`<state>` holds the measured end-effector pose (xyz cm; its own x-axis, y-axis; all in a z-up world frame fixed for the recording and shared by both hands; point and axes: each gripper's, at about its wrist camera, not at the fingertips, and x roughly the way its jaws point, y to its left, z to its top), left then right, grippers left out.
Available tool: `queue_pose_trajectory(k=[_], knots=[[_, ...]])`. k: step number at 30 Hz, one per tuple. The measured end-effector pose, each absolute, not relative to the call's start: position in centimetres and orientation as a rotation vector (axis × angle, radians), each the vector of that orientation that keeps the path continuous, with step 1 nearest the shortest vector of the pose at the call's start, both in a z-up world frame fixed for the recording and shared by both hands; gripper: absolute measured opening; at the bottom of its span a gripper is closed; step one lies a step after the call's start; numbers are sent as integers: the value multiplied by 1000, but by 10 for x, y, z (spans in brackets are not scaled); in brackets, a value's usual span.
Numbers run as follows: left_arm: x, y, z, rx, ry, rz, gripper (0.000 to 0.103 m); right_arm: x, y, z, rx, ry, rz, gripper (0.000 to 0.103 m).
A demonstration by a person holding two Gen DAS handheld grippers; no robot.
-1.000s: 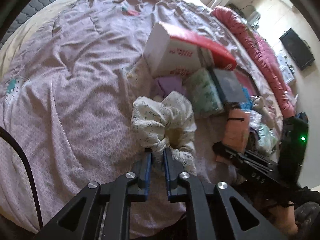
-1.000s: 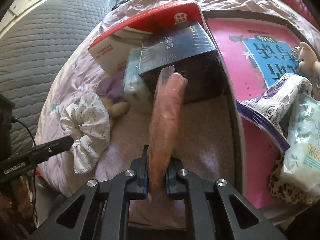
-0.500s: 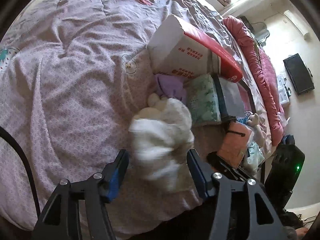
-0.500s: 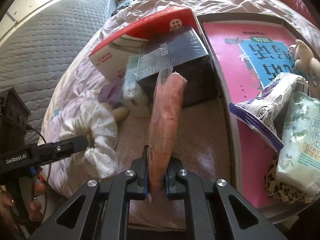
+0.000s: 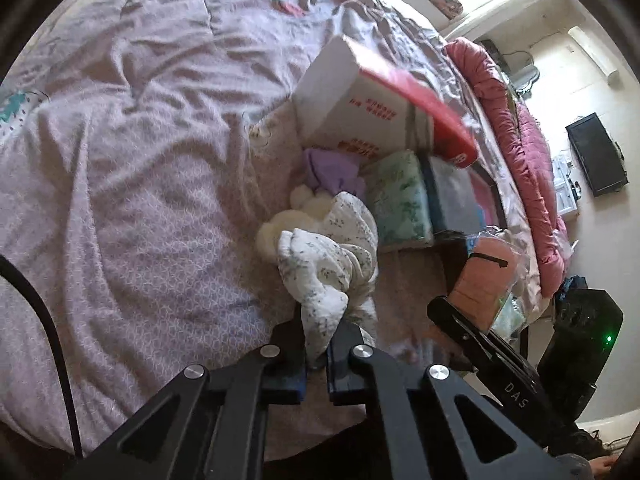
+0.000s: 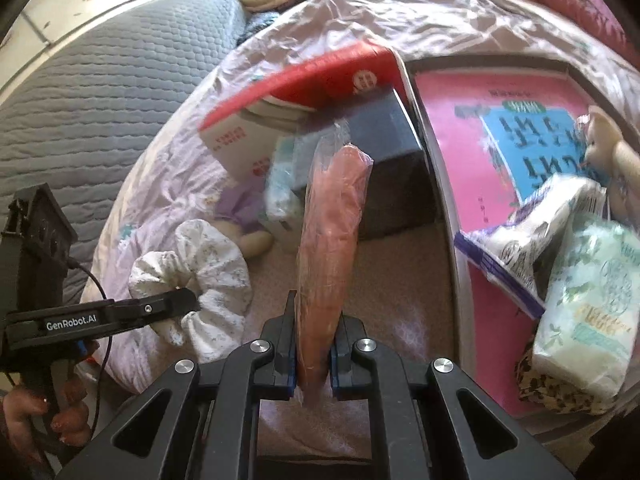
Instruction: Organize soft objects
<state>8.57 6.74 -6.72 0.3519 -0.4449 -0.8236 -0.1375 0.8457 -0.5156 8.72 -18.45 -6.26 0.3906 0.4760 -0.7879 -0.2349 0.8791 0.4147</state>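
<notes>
My left gripper (image 5: 318, 344) is shut on a white floral scrunchie (image 5: 332, 256), held just above the pink quilt (image 5: 140, 184). The scrunchie (image 6: 208, 276) and left gripper (image 6: 176, 308) also show in the right wrist view. My right gripper (image 6: 314, 344) is shut on an orange-pink soft item in a clear bag (image 6: 328, 240), held upright; it shows in the left wrist view (image 5: 484, 280) too. A plush doll in a purple dress (image 5: 328, 176) lies behind the scrunchie.
A red and white box (image 5: 372, 108), a green tissue pack (image 5: 400, 200) and a dark box (image 6: 384, 168) stand together. A pink tray (image 6: 480, 168) holds tissue packs (image 6: 588, 312) and a small plush (image 6: 612, 152). A grey headboard (image 6: 80, 100) is at left.
My left gripper opened half a second ago, dropping the scrunchie, and has now shut on it again. The right gripper stayed shut on the bagged item, shifting only slightly.
</notes>
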Motion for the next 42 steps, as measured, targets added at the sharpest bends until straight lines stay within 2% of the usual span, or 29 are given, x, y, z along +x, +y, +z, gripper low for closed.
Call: queue_pose_trajectory(k=[17, 29, 42], knots=[[68, 54, 21, -481, 1050, -272, 6, 79, -213, 13, 322, 925, 459, 11], [69, -13, 77, -377, 974, -367, 6, 73, -283, 56, 223, 884, 327, 11], [82, -111, 88, -239, 980, -458, 6, 73, -334, 60, 234, 859, 277, 11]])
